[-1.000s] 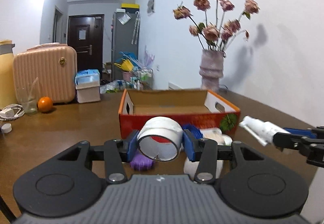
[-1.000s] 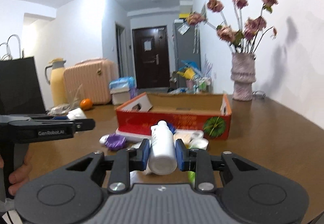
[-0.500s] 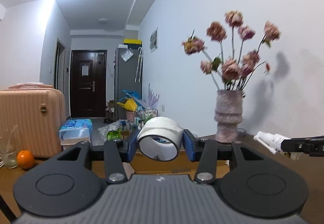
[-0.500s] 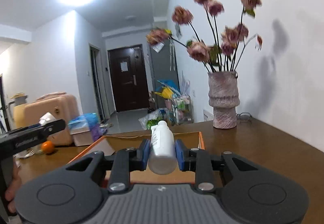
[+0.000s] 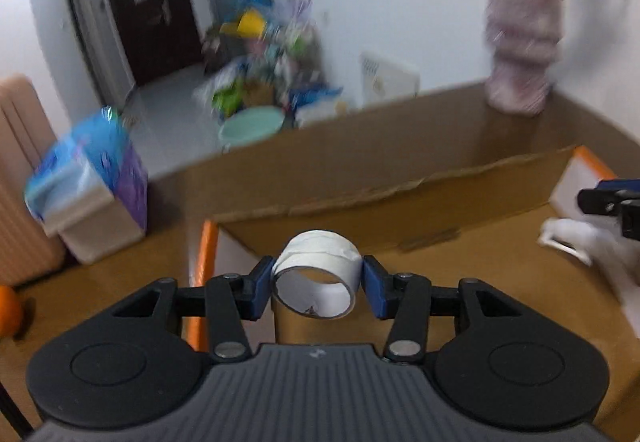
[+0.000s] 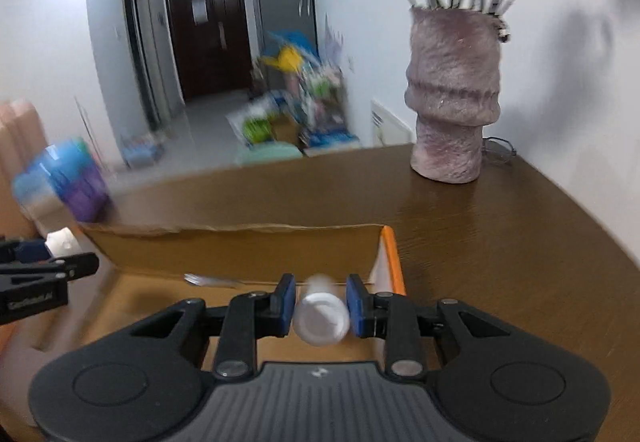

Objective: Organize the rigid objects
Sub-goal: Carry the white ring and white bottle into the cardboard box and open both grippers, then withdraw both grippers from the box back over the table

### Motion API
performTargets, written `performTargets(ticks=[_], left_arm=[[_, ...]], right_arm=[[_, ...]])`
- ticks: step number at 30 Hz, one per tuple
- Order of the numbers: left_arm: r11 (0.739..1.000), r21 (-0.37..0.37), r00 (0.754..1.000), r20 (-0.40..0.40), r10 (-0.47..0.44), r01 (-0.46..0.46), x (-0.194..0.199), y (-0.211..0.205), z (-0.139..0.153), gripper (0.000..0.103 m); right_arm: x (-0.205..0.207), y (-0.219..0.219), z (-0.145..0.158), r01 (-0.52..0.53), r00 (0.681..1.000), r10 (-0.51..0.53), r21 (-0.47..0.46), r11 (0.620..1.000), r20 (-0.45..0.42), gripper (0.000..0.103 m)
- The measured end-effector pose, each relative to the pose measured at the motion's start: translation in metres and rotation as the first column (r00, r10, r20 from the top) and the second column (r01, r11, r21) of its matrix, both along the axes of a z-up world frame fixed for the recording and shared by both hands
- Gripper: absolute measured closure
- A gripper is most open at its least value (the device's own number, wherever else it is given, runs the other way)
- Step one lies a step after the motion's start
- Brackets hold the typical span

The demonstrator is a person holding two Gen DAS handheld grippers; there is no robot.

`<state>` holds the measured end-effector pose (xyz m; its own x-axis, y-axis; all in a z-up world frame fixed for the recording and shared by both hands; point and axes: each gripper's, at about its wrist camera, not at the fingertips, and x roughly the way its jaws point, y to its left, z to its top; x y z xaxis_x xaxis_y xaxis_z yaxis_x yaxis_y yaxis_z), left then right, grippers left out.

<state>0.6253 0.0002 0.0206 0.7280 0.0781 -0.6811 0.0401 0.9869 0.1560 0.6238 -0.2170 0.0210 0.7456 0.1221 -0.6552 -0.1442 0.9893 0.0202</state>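
A matt white paper-like tape roll point(image 5: 316, 274) and a smooth white plastic bottle point(image 6: 321, 316) are seen over a raw brown cardboard box point(image 6: 240, 254). The wooden table point(image 6: 520, 242) is finished glossy; the vase point(image 6: 452, 98) is rough-textured.

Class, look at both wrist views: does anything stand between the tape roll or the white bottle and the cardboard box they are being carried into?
Nothing visible does. The tape roll and white bottle are each clamped over the open cardboard box, whose visible floor is bare.
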Motion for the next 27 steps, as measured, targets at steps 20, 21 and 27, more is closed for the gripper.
performTargets(ticks=[20, 21, 27], left_arm=[[0.99, -0.132, 0.997, -0.066, 0.033, -0.041, -0.044, 0.019, 0.058, 0.001], [0.991, -0.128, 0.998, -0.047, 0.035, -0.041, -0.053, 0.019, 0.065, 0.0], [0.997, -0.078, 0.993, 0.115, -0.004, 0.013, -0.12, 0.022, 0.103, 0.0]], right_arm=[[-0.029, -0.003, 0.032, -0.064, 0.998, 0.064, -0.007, 0.998, -0.03, 0.022], [-0.036, -0.005, 0.04, -0.066, 0.998, 0.066, -0.001, 0.998, -0.019, 0.021], [-0.092, -0.009, 0.069, -0.084, 0.993, 0.083, 0.015, 0.996, 0.082, 0.017]])
